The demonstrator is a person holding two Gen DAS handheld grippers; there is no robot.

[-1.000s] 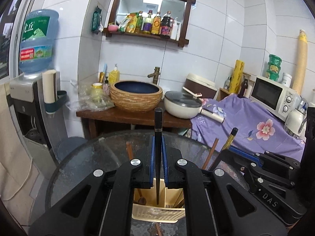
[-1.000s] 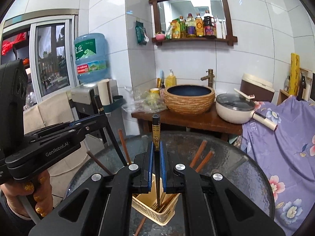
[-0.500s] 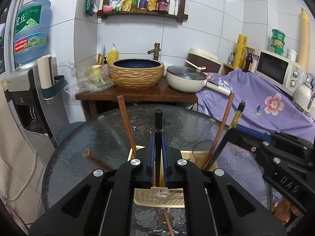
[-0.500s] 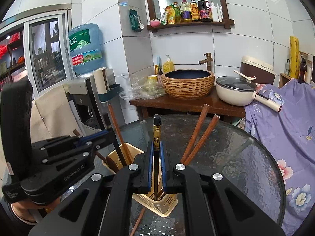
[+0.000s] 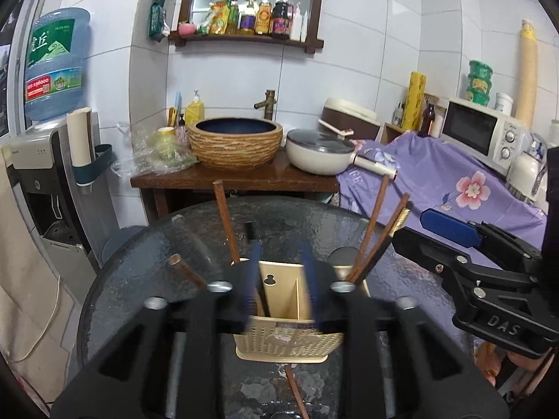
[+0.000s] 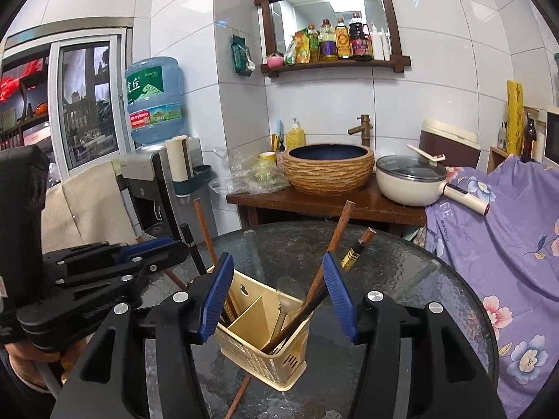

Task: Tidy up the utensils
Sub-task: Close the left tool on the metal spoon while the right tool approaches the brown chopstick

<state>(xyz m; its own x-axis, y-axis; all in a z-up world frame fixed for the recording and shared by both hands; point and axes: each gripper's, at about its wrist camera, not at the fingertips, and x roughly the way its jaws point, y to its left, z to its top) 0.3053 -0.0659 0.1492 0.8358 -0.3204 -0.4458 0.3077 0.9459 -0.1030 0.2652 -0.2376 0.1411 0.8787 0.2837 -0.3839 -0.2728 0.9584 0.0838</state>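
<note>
A beige perforated utensil holder (image 5: 286,335) (image 6: 265,352) stands on the round glass table (image 5: 146,279). Several chopsticks stand in it: brown ones (image 5: 225,220) at the left, brown ones (image 5: 375,223) at the right, a black one (image 5: 252,244) and a black-and-gold one (image 6: 353,255). A spoon (image 6: 286,296) sits in the right compartment. My left gripper (image 5: 281,279) is open and empty just above the holder, blurred by motion. My right gripper (image 6: 277,293) is open and empty over the holder. One brown chopstick (image 5: 297,394) lies on the table in front.
Behind the table stands a wooden counter (image 5: 237,174) with a woven basin (image 5: 234,143) and a white pot (image 5: 321,157). A water dispenser (image 5: 52,160) is at the left. A purple flowered cloth (image 5: 454,181) with a microwave (image 5: 478,132) is at the right.
Both grippers have opened and let go of their chopsticks, which now stand in the holder. Both grippers have dropped closer to the holder.
</note>
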